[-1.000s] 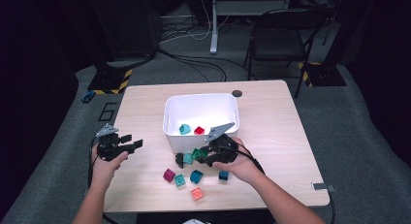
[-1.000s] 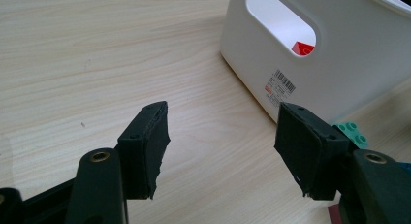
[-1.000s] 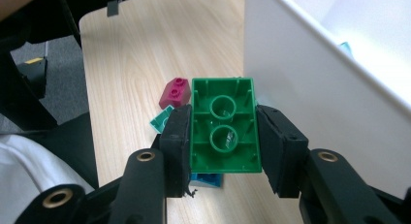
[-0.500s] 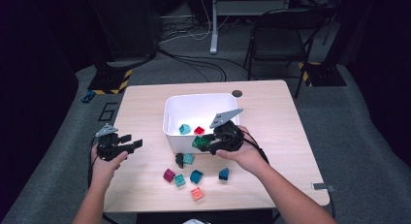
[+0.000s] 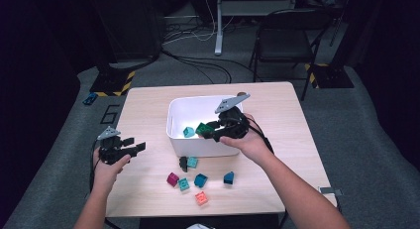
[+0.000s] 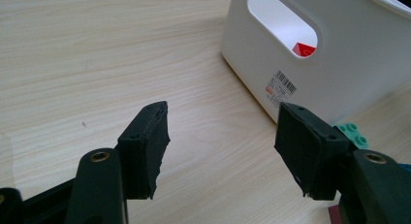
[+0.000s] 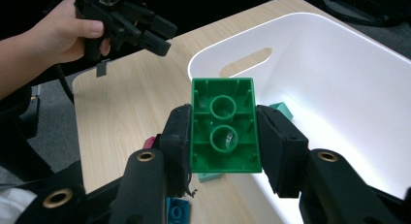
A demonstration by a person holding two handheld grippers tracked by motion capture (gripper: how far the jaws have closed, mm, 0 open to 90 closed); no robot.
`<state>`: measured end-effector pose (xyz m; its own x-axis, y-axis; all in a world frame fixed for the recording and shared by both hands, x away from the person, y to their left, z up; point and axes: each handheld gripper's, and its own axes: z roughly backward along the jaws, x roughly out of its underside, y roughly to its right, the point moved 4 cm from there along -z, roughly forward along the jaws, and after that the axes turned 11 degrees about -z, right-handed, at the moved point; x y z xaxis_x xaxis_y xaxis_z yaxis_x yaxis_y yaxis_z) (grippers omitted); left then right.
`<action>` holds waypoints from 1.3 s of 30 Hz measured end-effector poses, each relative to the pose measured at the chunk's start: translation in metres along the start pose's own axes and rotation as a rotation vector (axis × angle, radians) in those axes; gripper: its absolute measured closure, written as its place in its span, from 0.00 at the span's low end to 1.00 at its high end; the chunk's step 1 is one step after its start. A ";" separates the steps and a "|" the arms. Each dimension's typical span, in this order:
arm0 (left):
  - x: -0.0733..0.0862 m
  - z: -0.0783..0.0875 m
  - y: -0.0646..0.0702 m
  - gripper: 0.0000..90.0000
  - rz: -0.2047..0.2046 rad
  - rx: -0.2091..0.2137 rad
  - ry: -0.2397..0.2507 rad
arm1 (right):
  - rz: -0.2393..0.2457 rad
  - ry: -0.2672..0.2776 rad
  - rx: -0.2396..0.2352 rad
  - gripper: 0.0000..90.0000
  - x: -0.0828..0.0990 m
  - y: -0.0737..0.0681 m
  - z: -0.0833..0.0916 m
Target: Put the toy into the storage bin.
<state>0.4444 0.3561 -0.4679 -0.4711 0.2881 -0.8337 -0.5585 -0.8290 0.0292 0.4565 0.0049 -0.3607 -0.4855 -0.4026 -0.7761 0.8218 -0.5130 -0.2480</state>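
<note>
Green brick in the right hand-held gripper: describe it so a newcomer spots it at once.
Find the white bin in the middle of the wooden table. Over its near rim hangs the right hand-held gripper, shut on the green brick. It is the one dark green brick, off the table, hollow underside with two round tubes facing the gripper's camera; the loose bricks lie on the tabletop.

Bin (image 5: 173, 125) mid-table, loose bricks (image 5: 200, 181) before it, brick (image 5: 188, 132) inside
</note>
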 end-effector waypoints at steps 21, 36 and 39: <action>0.001 0.002 -0.002 0.40 0.006 0.007 -0.006 | -0.023 0.011 0.050 0.65 -0.035 0.028 -0.033; 0.002 0.004 -0.003 0.40 0.010 0.004 0.004 | -0.025 -0.002 0.074 0.65 -0.057 0.043 -0.073; 0.002 0.005 -0.004 0.40 0.012 0.006 0.003 | -0.012 -0.012 0.083 0.65 -0.058 0.047 -0.083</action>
<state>0.4427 0.3623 -0.4667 -0.4755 0.2771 -0.8350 -0.5572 -0.8293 0.0421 0.5477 0.0671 -0.3751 -0.4990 -0.4045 -0.7664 0.7887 -0.5785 -0.2082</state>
